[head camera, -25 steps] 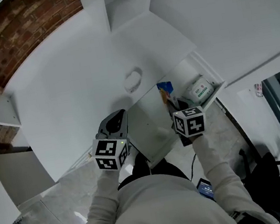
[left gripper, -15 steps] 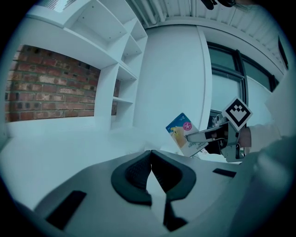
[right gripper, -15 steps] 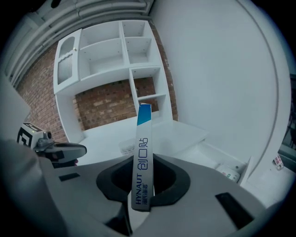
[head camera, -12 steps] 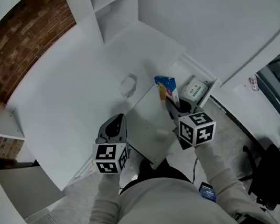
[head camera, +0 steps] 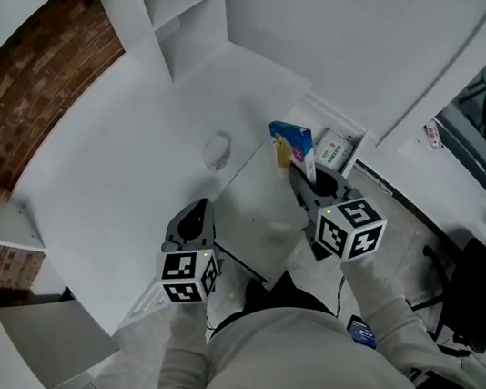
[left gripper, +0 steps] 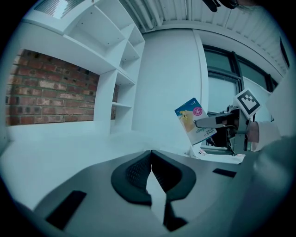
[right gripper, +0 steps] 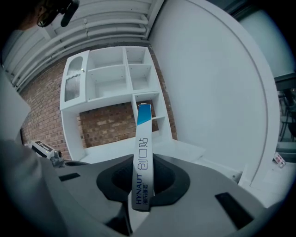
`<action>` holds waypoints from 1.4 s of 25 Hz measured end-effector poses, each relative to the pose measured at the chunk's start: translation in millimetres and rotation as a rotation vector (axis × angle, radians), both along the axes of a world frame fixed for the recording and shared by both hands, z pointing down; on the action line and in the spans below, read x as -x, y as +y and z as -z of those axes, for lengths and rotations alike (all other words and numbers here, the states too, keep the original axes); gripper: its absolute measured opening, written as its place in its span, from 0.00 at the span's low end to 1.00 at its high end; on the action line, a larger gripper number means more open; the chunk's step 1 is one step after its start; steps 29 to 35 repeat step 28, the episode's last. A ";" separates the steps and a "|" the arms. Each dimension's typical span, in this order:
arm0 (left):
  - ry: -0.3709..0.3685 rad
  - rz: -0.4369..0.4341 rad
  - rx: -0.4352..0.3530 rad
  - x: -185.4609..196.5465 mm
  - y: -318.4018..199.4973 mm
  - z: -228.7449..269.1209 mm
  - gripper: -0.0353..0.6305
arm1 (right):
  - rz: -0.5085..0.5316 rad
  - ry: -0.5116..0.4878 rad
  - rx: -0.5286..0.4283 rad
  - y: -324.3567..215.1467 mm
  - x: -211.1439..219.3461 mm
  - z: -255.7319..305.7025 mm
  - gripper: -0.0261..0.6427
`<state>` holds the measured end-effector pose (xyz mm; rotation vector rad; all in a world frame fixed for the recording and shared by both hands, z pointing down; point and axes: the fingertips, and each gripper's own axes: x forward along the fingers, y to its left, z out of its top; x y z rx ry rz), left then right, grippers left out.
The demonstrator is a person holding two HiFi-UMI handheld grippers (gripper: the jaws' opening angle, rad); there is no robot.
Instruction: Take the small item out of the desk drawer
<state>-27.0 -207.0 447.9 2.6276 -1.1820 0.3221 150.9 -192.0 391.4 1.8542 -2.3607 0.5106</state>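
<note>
R gripper [head camera: 307, 180] pinches slim HYNAUT box [right gripper: 142, 162], upright btwn jaws; open desk drawer [head camera: 350, 130] just to its right. L gripper [left gripper: 150, 159]: jaws pressed together, empty; box off to its right.

Two hand-held grippers [head camera: 195, 214] [head camera: 307, 180], one flat box [head camera: 295, 148], one drawer [head camera: 349, 128], one desk [head camera: 128, 171].

Narrow side of small box [right gripper: 142, 162]: "HYNAUT" printed lengthwise in dark letters, with the Chinese characters 创口贴 further along.
</note>
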 end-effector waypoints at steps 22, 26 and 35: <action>0.009 -0.003 -0.051 8.8 7.9 16.3 0.08 | -0.048 0.005 -0.126 30.8 -1.2 33.5 0.16; 0.010 -0.004 -0.053 8.2 11.1 16.8 0.08 | -0.045 0.007 -0.135 33.4 -1.7 36.0 0.16; 0.011 -0.005 -0.054 7.5 12.2 17.3 0.08 | -0.044 0.004 -0.137 34.4 -1.9 36.7 0.16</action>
